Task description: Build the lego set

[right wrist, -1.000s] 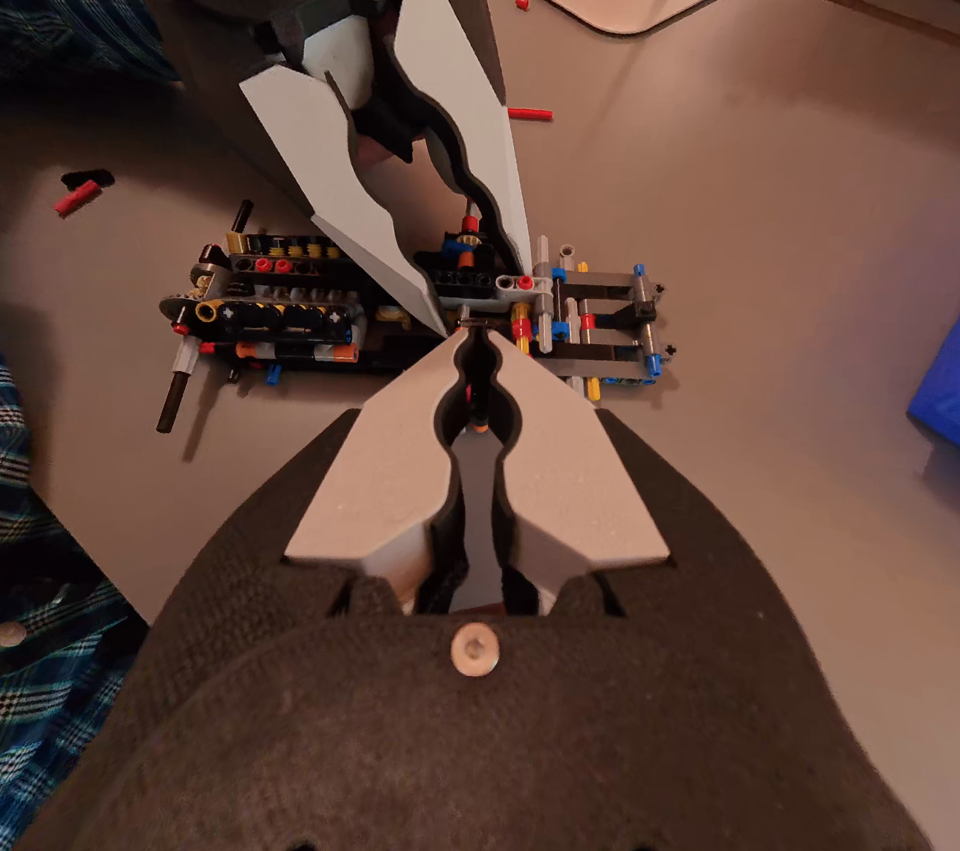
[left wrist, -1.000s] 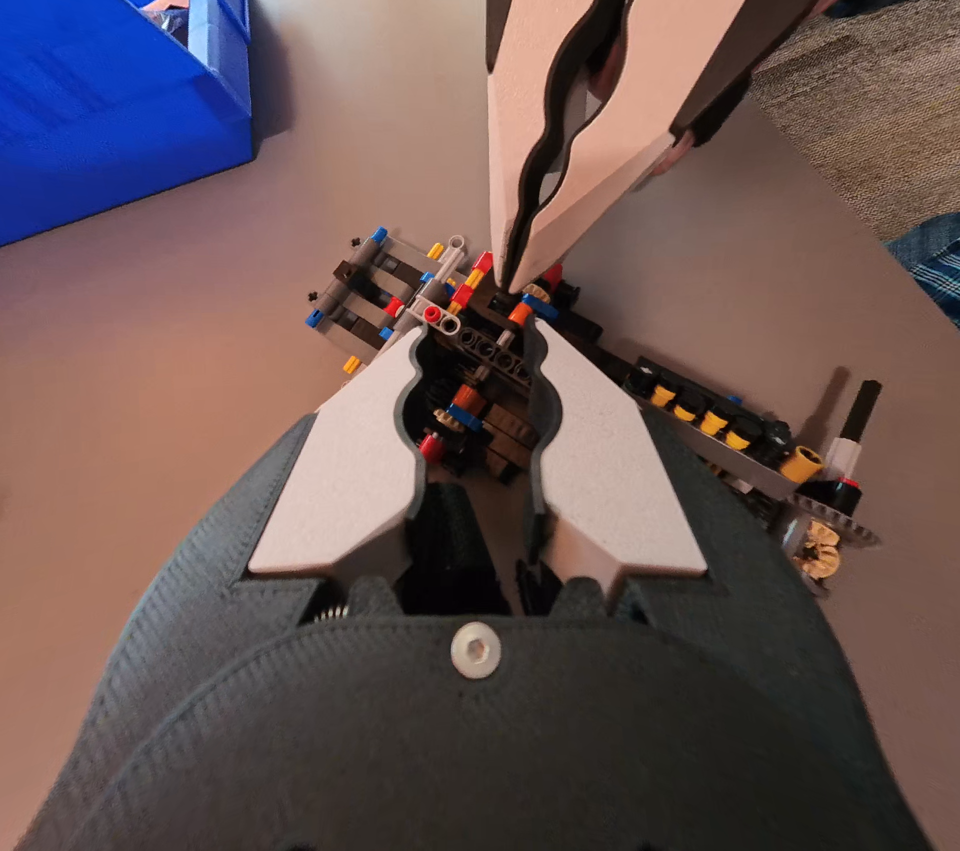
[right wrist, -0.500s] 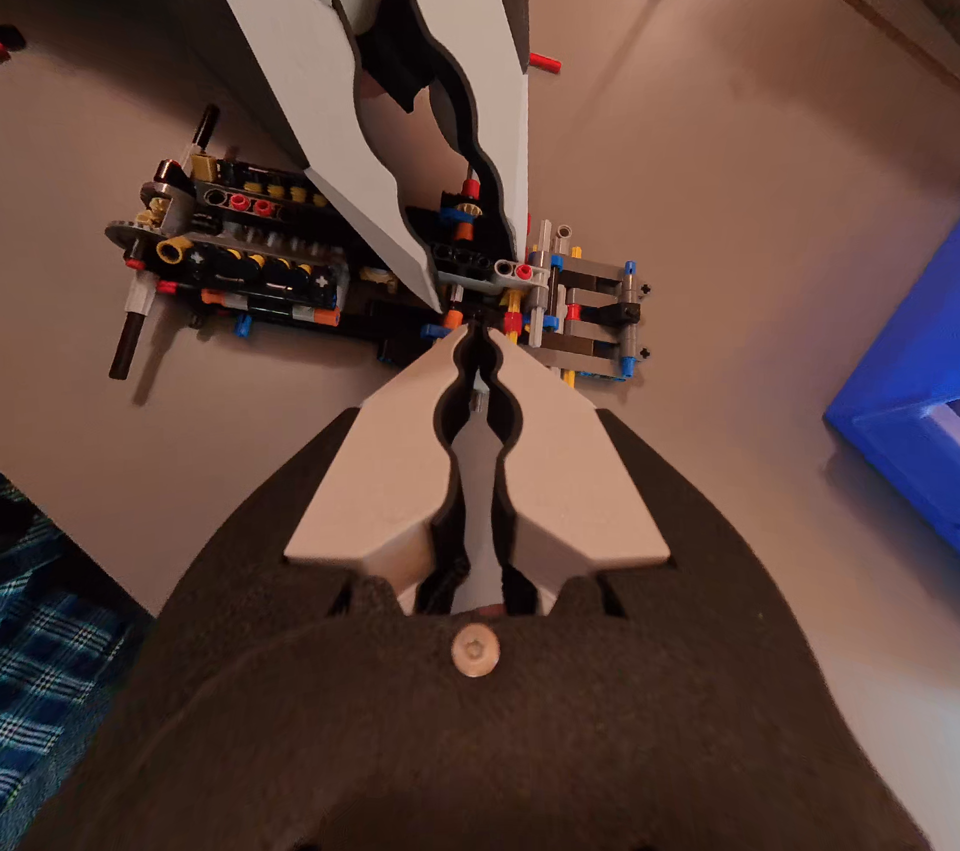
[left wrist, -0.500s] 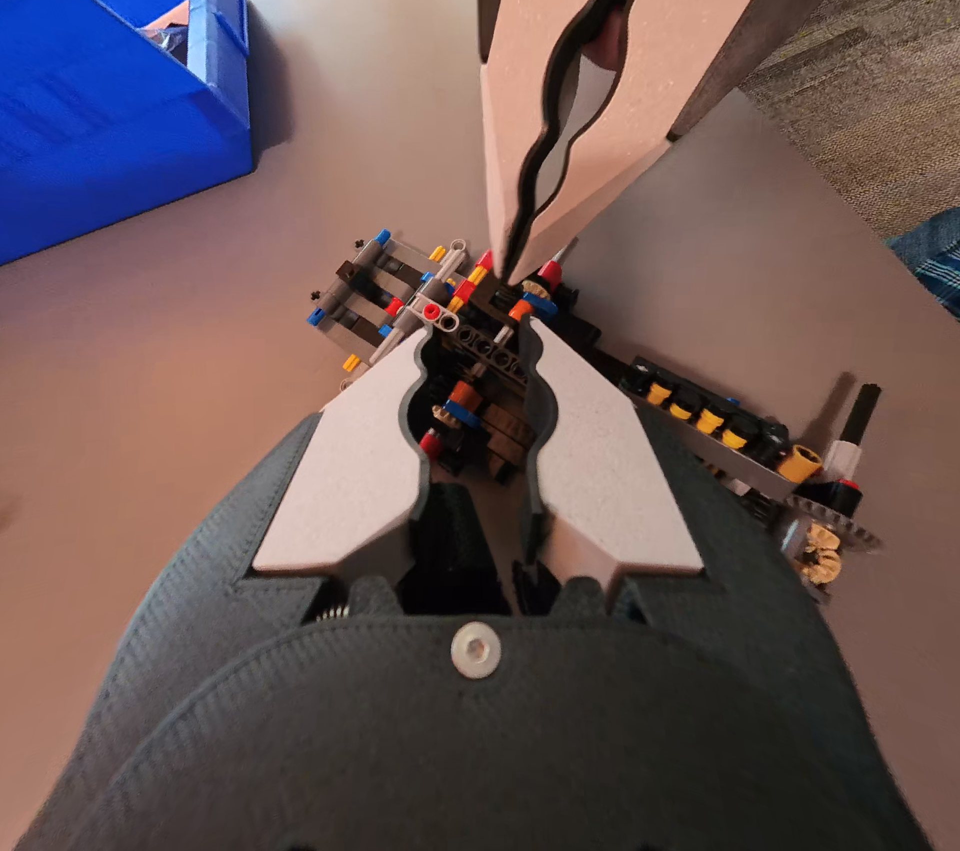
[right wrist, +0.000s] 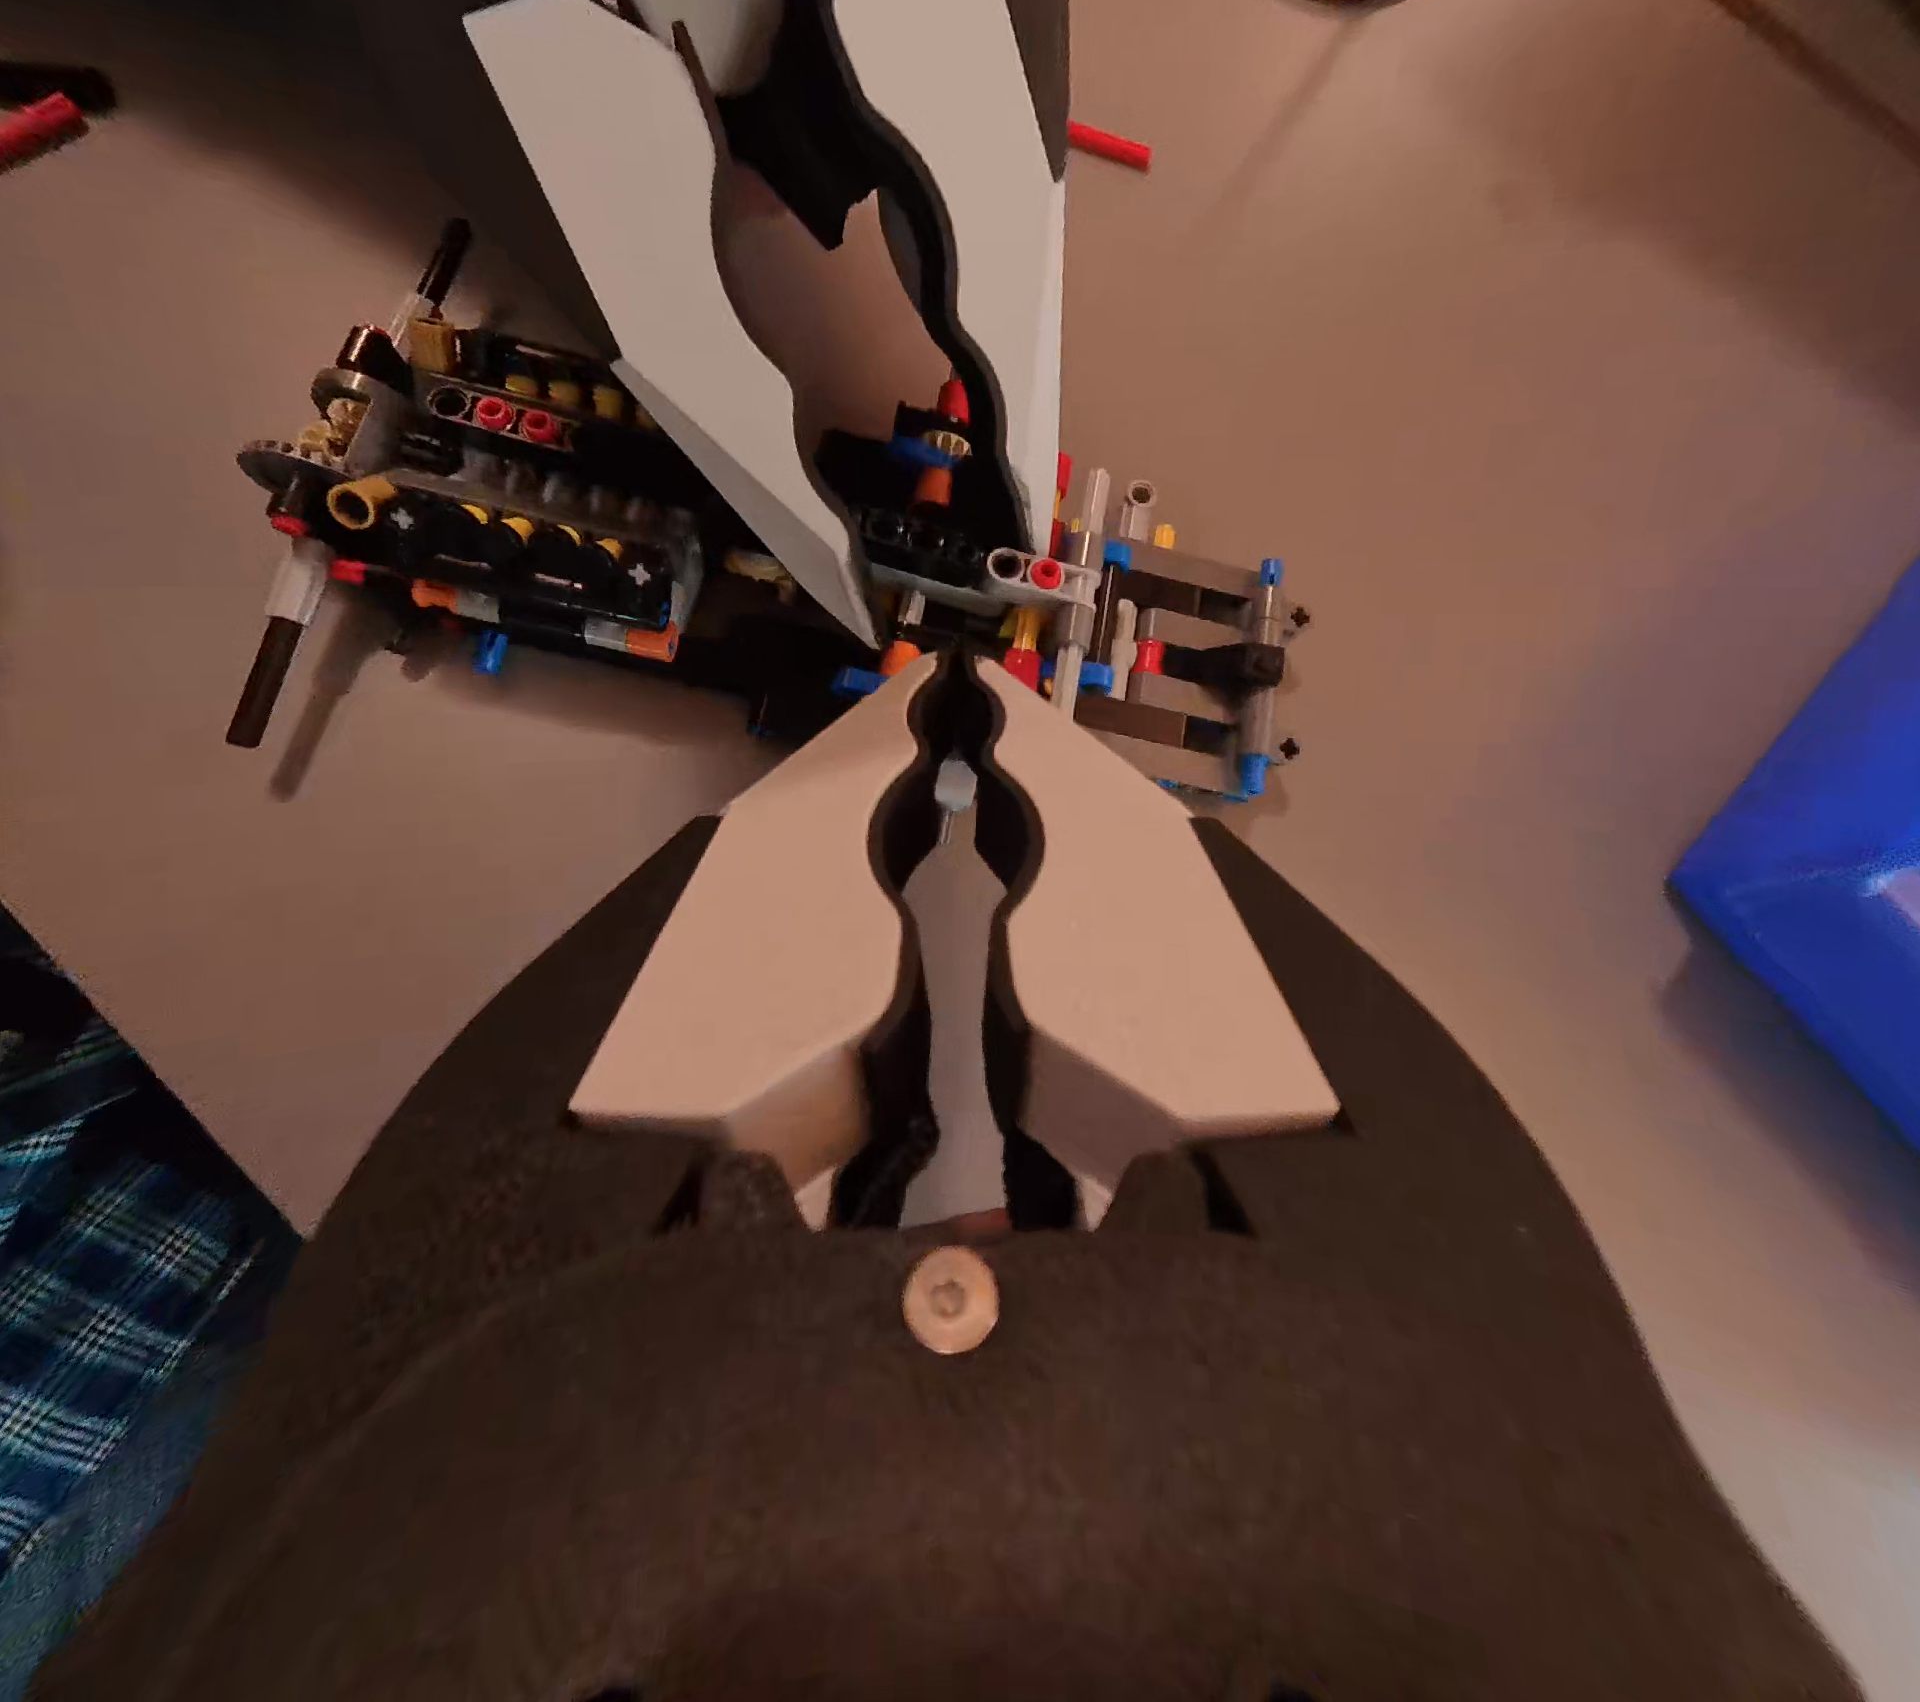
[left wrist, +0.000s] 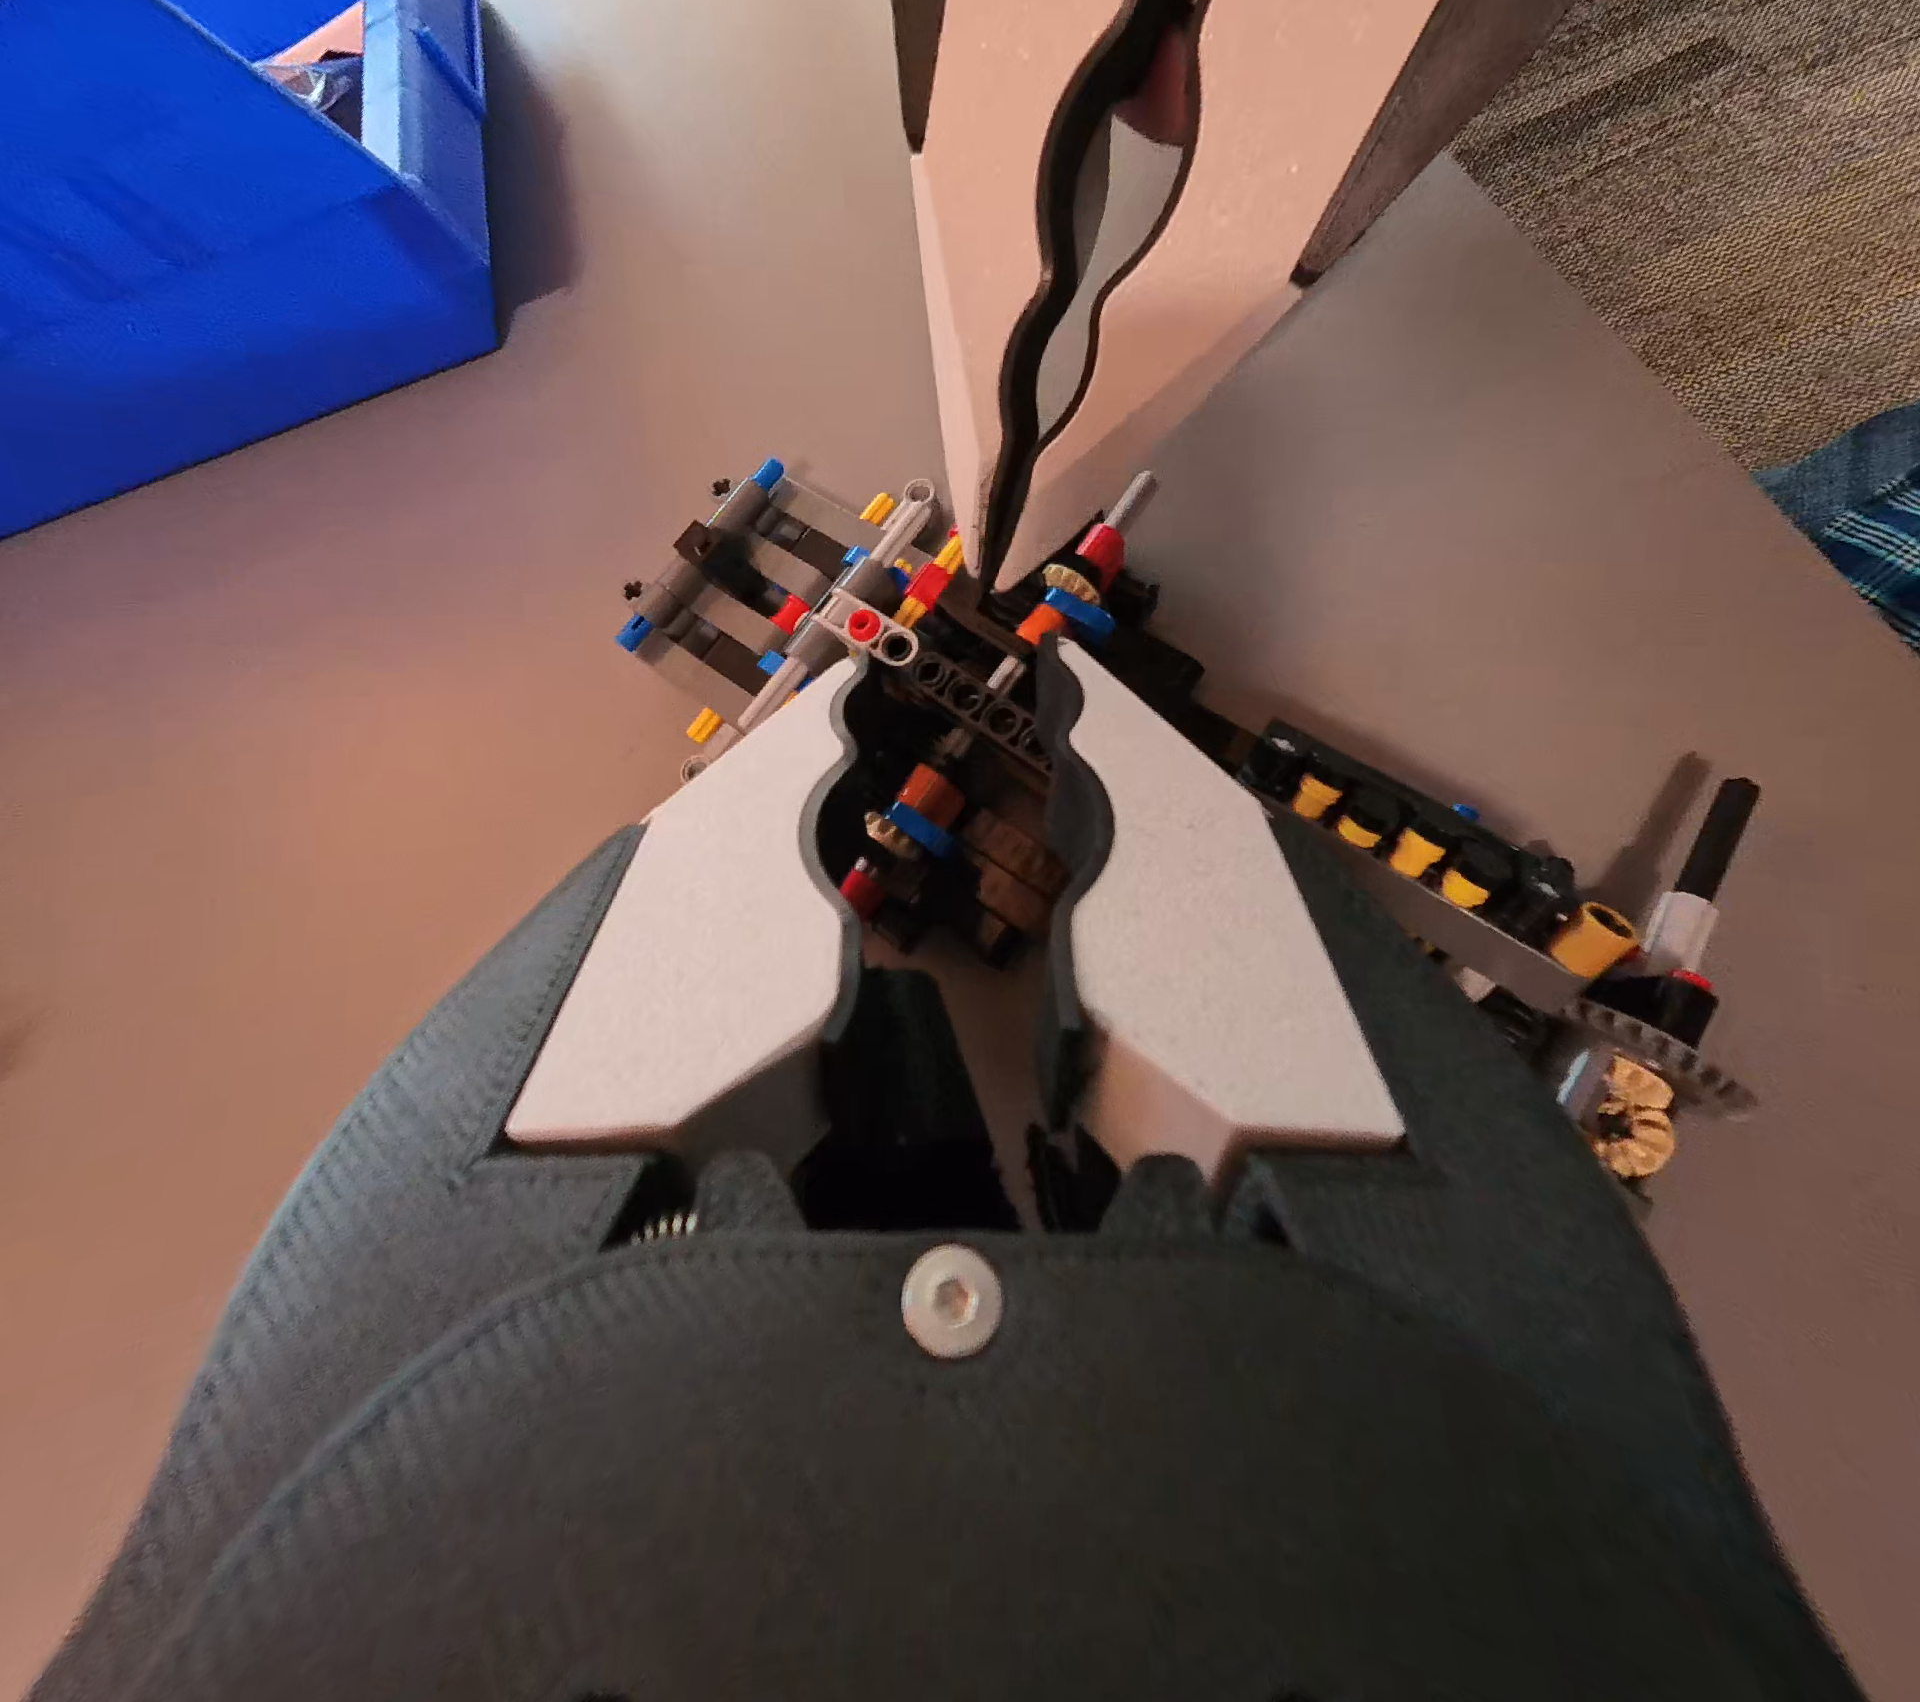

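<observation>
Grey axle (right wrist: pixel 951 795) slid outward; right tongs (right wrist: pixel 954 665) pinch it, left tongs (left wrist: pixel 951 676) straddle lego model (left wrist: pixel 966 717), parted.

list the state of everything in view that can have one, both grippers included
left gripper: jaws apart, straddling the middle of the lego model
right gripper: nearly shut, tips at the model; whether it pinches a part cannot be told
lego model: partly built, lying flat on the table
blue bin: upright, open top, away from the model
red pin: loose on the table, apart from the model
</observation>
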A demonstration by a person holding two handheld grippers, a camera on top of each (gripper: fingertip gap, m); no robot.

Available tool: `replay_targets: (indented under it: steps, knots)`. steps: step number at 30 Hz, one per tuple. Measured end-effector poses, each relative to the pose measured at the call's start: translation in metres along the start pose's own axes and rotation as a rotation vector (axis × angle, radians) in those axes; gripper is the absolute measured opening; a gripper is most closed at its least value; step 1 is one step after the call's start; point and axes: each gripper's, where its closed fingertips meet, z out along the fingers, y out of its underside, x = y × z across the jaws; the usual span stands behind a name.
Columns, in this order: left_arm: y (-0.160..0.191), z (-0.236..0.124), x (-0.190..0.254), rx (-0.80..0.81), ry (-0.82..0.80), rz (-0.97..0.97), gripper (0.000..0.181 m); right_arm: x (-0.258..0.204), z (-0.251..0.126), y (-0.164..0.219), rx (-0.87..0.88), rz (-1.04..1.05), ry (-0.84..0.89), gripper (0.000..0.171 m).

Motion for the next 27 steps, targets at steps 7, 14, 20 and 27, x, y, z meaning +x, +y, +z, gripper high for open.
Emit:
replay_targets:
  steps: [7, 14, 20, 27]
  knots:
    - [0.0, 0.0, 0.001, -0.004, -0.002, 0.006, 0.03, -0.001, -0.002, 0.004, -0.034, -0.045, 0.008, 0.0]
    - [0.0, 0.0, 0.001, -0.013, -0.006, 0.024, 0.03, -0.005, -0.007, 0.023, -0.08, -0.082, 0.027, 0.0]
    - [-0.001, 0.001, 0.001, -0.009, 0.005, 0.019, 0.03, 0.001, -0.007, -0.005, -0.02, -0.107, 0.021, 0.0]
    - [0.0, -0.004, 0.003, -0.05, 0.014, 0.054, 0.037, -0.002, -0.002, 0.005, -0.087, -0.151, -0.098, 0.0]
